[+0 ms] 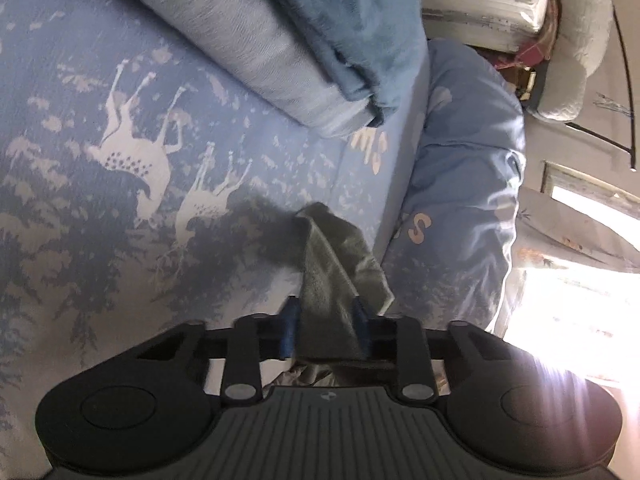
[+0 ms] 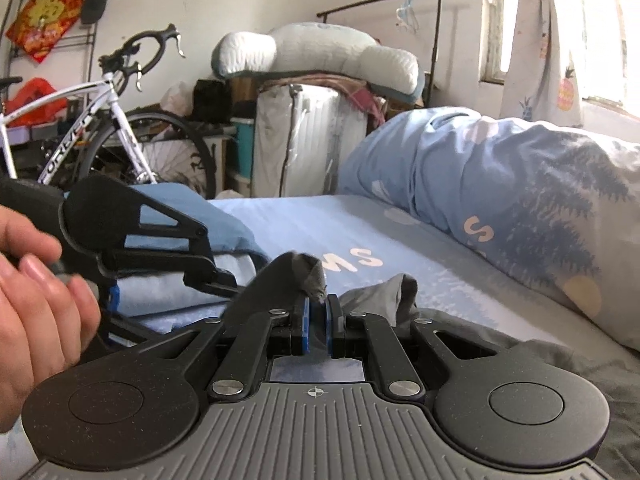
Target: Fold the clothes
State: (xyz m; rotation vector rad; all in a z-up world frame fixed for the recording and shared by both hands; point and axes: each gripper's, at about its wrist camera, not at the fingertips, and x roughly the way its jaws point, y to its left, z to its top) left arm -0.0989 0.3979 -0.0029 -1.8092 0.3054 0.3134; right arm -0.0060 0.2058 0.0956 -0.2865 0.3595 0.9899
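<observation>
The grey garment point(image 2: 400, 292) lies crumpled on the bed sheet point(image 1: 120, 160), low and close in front of both tools. Each tool holds one part of it. The left gripper point(image 1: 326, 328) has its blue pads pressed against a strip of the grey cloth, which runs forward from the jaws and away over the sheet. The right gripper point(image 2: 316, 320) has its jaws almost together, and a dark corner of the cloth sticks up just above the tips. The two held points are near each other, with the left gripper on the left side of the right one, so the cloth between them hangs loose, not stretched.

Most of the garment is under the right tool and cut off, so I cannot tell its type or its long axis. The folded blue stack point(image 1: 320, 40) lies beyond, beside the duvet point(image 2: 500, 184). A hand point(image 2: 36, 300) holds the left tool.
</observation>
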